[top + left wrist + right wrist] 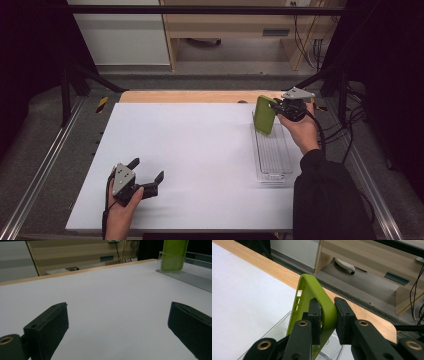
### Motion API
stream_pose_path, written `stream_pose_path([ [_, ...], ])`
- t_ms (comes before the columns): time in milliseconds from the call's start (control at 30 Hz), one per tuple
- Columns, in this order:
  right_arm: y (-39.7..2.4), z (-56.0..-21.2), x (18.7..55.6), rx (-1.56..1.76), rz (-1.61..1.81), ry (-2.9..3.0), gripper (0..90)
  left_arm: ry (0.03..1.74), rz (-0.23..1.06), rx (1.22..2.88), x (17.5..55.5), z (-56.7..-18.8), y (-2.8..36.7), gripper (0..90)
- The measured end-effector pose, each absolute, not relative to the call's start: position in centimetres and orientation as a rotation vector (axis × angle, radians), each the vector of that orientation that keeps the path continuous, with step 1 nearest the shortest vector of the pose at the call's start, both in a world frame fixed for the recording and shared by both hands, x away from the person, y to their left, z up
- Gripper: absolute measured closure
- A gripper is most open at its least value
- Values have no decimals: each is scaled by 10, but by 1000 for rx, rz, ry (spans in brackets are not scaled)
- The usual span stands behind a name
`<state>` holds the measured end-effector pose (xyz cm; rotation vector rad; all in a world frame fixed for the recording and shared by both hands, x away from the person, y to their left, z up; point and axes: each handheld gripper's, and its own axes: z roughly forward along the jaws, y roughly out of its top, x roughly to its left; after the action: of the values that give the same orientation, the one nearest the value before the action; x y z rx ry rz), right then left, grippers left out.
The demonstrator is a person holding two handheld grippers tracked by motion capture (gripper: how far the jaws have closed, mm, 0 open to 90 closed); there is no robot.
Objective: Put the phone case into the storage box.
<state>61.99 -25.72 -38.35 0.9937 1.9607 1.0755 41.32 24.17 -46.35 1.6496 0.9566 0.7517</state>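
A lime-green phone case (264, 115) stands upright at the far end of a clear plastic tray (273, 159) on the right of the white table. My right gripper (278, 106) is shut on the case's upper edge; in the right gripper view the rim of the green case (322, 305) sits pinched between the two black pads (342, 318). My left gripper (148, 170) rests low near the table's front left, open, nothing between its jaws. From the left gripper view the case (173, 254) and tray (190, 273) lie far off at the upper right.
The white table top (195, 150) has a wooden strip (190, 96) along its far edge. Metal frame rails (45, 155) run along both sides. Wooden furniture and cables (310, 45) stand on the floor beyond the table.
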Motion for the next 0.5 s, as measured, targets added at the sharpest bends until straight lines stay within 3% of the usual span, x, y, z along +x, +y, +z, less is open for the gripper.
stream_pose_path([
  [500,-254,-385,622,1016,1080,1934,758,957,754,1651,413,-463,242,28],
])
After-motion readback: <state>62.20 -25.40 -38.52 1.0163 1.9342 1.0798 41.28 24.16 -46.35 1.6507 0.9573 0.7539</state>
